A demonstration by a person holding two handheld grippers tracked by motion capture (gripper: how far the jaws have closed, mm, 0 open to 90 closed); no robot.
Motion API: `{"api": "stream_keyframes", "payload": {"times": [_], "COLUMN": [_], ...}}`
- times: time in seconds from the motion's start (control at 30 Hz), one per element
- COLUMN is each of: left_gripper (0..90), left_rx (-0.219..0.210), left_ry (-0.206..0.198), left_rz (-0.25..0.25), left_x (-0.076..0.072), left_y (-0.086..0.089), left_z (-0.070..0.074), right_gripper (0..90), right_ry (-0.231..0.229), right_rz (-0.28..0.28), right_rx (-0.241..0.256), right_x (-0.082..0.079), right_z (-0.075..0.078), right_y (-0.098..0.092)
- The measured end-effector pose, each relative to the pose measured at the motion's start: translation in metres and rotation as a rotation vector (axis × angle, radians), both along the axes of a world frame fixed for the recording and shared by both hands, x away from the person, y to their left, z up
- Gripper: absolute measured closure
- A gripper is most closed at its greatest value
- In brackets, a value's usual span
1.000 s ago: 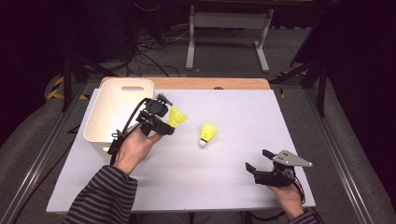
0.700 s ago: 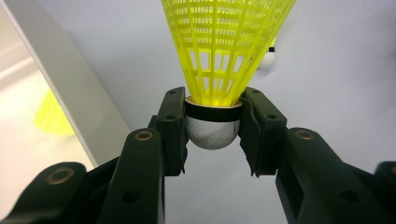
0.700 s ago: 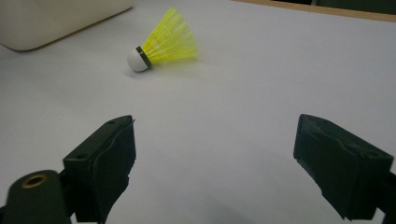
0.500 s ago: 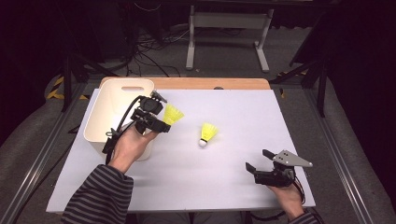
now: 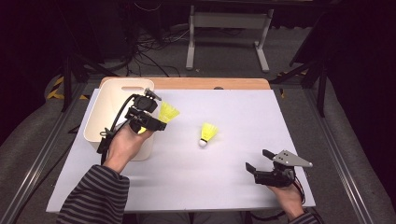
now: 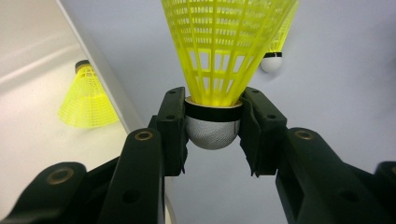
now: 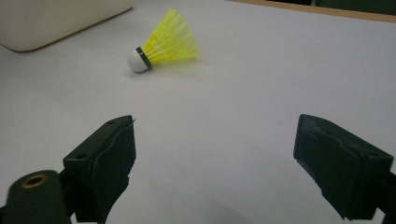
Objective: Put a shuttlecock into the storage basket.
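Observation:
My left gripper (image 5: pixel 156 122) is shut on the cork of a yellow shuttlecock (image 5: pixel 169 112) and holds it just right of the white bin (image 5: pixel 109 95). In the left gripper view the jaws clamp the white cork (image 6: pixel 212 130), and the skirt points away from me. A second yellow shuttlecock (image 6: pixel 87 99) lies inside the bin. A third shuttlecock (image 5: pixel 208 134) lies on the white table top (image 5: pixel 243 112), cork toward me. My right gripper (image 5: pixel 258 161) rests open near the front right, with nothing between its jaws (image 7: pixel 215 158); the lying shuttlecock (image 7: pixel 163 44) is ahead of it.
The bin's near wall (image 7: pixel 56 18) stands at the far left of the right gripper view. A wooden strip (image 5: pixel 196 83) borders the table's back edge. Beyond it stand a metal stand (image 5: pixel 229 28) and cables on the dark floor.
My left gripper has carried its shuttlecock a little to the left and away, closer to the bin. The right gripper and the lying shuttlecock have stayed put.

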State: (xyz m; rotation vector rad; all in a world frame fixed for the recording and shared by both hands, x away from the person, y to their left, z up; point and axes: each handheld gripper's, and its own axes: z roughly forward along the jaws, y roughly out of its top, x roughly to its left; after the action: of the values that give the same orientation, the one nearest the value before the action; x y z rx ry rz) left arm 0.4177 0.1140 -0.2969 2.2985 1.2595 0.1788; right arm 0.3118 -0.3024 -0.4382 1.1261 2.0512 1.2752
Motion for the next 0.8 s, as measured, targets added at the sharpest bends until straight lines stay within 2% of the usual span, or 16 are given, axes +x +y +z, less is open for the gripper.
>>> {"api": "stream_keyframes", "payload": {"times": [0.17, 0.8], "left_gripper": [64.1, 64.1], "left_rx": [0.003, -0.012], "left_ry": [-0.015, -0.027], "left_rz": [0.011, 0.043], "left_x": [-0.001, -0.001], "left_y": [0.004, 0.017], "left_z": [0.003, 0.010], "right_gripper": [13.4, 13.4], "right_ry": [-0.001, -0.002], "right_rz": [0.001, 0.001], "right_rx": [-0.002, 0.002], "right_x": [0.000, 0.000], "right_z": [0.000, 0.000], "right_y": [0.000, 0.000]}}
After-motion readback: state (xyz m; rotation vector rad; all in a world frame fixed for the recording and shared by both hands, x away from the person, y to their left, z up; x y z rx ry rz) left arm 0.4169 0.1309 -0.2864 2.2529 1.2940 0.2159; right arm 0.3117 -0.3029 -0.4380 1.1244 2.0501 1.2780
